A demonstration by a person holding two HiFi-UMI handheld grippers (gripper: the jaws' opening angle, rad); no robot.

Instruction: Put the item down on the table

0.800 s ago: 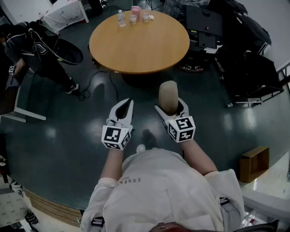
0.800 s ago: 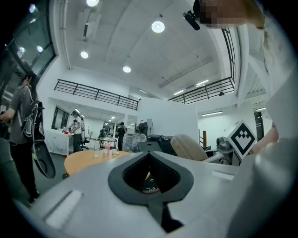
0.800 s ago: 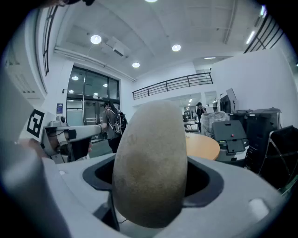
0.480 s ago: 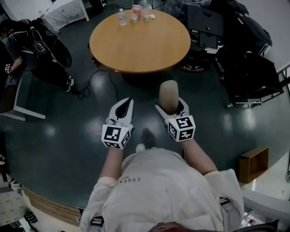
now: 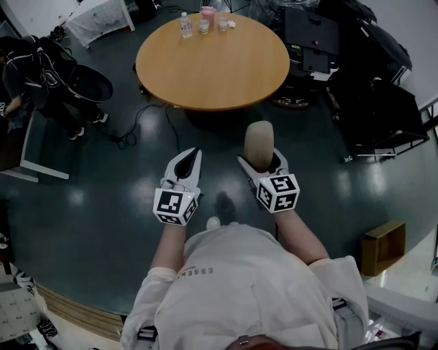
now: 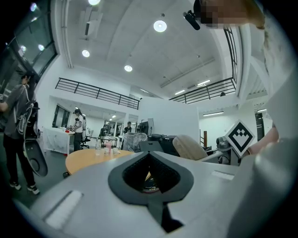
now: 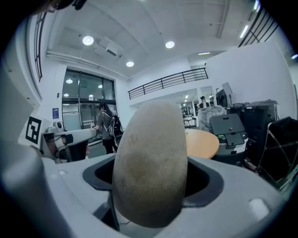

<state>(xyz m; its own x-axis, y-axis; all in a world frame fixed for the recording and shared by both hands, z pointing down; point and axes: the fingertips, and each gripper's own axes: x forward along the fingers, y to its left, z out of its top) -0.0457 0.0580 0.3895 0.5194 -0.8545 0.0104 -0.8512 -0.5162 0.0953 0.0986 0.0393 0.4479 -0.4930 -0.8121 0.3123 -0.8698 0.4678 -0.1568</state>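
Head view dim; soft glare on floor [image 5: 75, 199]. Gripper views brighter under ceiling lights [image 6: 159, 26]; fisheye bending, dark vignetted corners.

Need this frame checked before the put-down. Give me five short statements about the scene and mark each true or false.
1. The right gripper is closed on a beige oval item. True.
2. The item rests on the round table. False: it is held in the gripper over the floor, short of the table.
3. The left gripper has its jaws together with nothing between them. True.
4. The table top is bare. False: a bottle, a pink cup and other small things stand at its far edge.
5. A cardboard box sits on the floor to the person's right. True.
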